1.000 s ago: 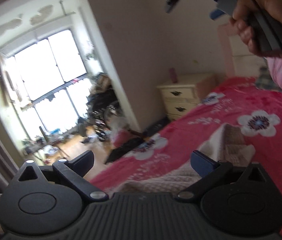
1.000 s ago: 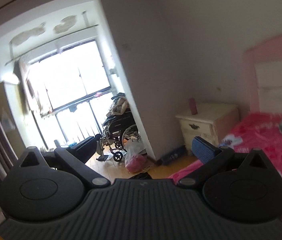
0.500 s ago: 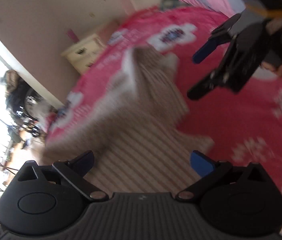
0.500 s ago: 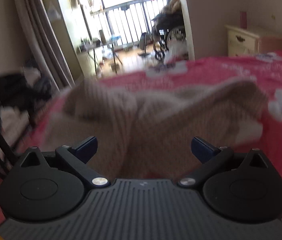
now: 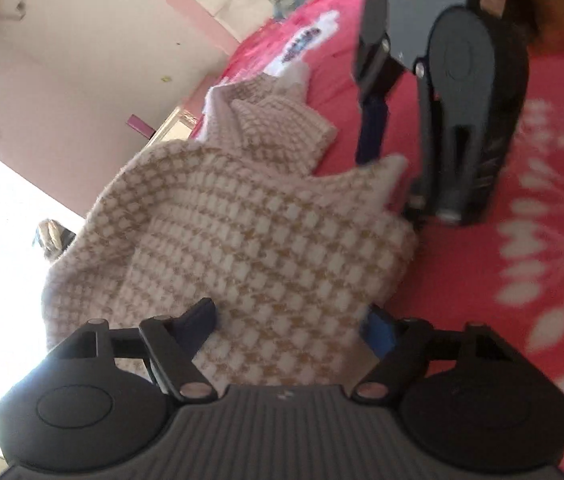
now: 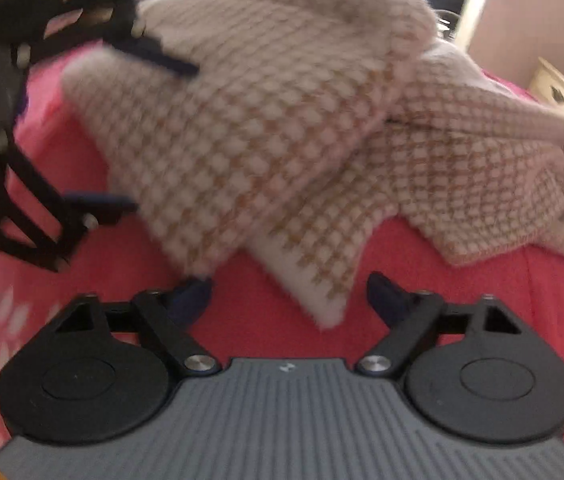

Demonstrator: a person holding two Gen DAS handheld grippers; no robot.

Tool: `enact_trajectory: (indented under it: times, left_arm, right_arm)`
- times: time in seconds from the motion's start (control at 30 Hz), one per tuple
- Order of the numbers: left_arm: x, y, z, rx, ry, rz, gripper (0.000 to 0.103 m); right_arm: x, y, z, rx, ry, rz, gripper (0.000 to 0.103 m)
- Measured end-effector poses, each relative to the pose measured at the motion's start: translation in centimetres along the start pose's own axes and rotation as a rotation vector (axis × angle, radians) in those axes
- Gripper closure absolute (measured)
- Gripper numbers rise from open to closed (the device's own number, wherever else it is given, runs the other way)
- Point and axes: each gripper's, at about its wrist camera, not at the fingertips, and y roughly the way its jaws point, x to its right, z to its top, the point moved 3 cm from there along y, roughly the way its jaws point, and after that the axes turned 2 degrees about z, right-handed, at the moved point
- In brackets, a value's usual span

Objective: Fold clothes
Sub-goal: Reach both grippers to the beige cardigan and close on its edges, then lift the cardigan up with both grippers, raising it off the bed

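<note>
In the left wrist view, the cream-and-tan checked knit garment (image 5: 250,220) lay rumpled on the pink floral bedspread (image 5: 522,280), filling the frame from nine o'clock to the centre, with a smaller folded flap toward twelve o'clock. The left gripper (image 5: 290,322) sat at six o'clock with its blue-padded fingers spread, the garment's near edge lying between them and nothing pinched. At one o'clock the right gripper (image 5: 394,184) stood over a pointed corner of the cloth, one blue finger beside that corner; whether it touched the cloth could not be told through the blur.

In the right wrist view, the left gripper (image 6: 154,132) showed at nine to ten o'clock, blurred, one finger across the knit's top and one low beside its edge. The garment (image 6: 282,120) spread from eleven to three o'clock, its pale corner drooping toward six. The right gripper (image 6: 290,294) was spread wide, that corner just short of the gap between its fingers.

The step in hand looked like taking hold of two edges to spread the piece flat. To do it well, each tool should probably slide low along the bedspread so a single layer enters the gap, close firmly on the knit alone, and avoid catching the bedspread beneath.
</note>
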Motion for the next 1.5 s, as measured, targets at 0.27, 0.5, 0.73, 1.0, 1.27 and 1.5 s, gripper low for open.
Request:
enact_trajectory:
  times: [0.27,0.5,0.73,1.0,1.27,1.5]
  left_arm:
    - [-6.1,-0.7,0.2,0.075,-0.255,0.201,0.048]
    - [-13.7,2.9,-2.5,-0.031,-0.510,0.337,0.043]
    - [-19.2,4.1,-6.8,-0.128,-0.761,0.445,0.042]
    - [-24.9,2.8,-13.7,-0.258,-1.112,0.468,0.040]
    - [-22.7,-4.2,-14.7,-0.278,-1.011,0.428,0.032]
    - [-17.5,-9.6,-10.1,-0.162,-0.801,0.338,0.028]
  right_arm:
    - [1.0,-2.2,0.1,0.119,0.056,-0.169,0.071]
    - [0.4,-1.6,0.9,0.156,-0.038,-0.177,0.068]
    - [-3.3,1.1,1.4,0.205,-0.324,-0.198,0.059]
    - [-5.7,2.1,3.9,0.377,-0.637,-0.398,0.073]
    - [1.7,-1.1,10.5,0.512,-0.239,-0.454,0.073]
    - [4.4,-2.4,8.5,0.529,0.003,-0.418,0.073]
